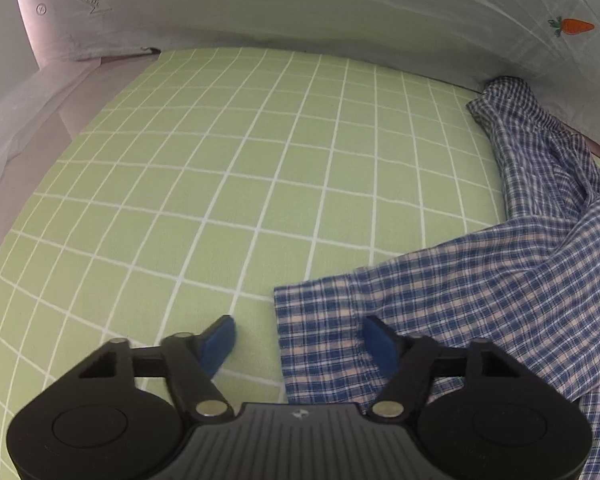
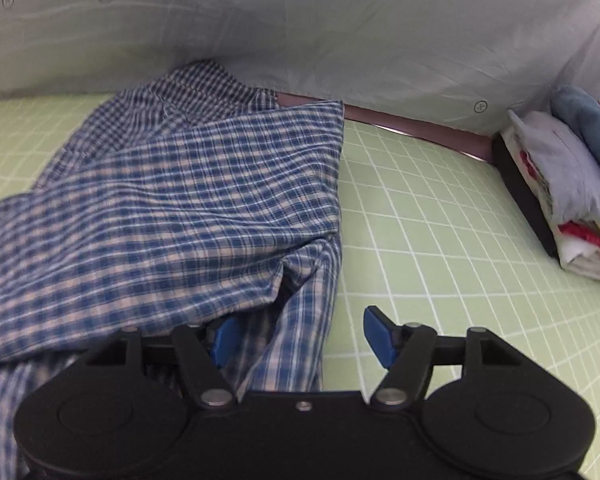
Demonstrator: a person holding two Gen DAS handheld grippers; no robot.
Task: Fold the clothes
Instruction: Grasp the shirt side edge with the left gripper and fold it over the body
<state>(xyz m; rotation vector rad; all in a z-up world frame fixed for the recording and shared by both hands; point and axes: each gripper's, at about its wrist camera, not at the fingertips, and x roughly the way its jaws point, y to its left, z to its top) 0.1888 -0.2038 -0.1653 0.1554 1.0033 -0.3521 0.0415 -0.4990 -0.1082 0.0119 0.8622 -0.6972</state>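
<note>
plaid shirt (image 2: 188,200), green grid sheet (image 1: 220,180), spread tongs (image 1: 298,340)

Green grid sheet (image 1: 220,180) beneath pale carrot-printed cloth (image 1: 340,12)

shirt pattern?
Blue, white and pale pink plaid shirt; clearest in the right wrist view.

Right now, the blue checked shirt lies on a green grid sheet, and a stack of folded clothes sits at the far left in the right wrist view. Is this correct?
Not quite. The stack sits at the far right, as the right wrist view shows. The shirt does lie on the green grid sheet.
</note>
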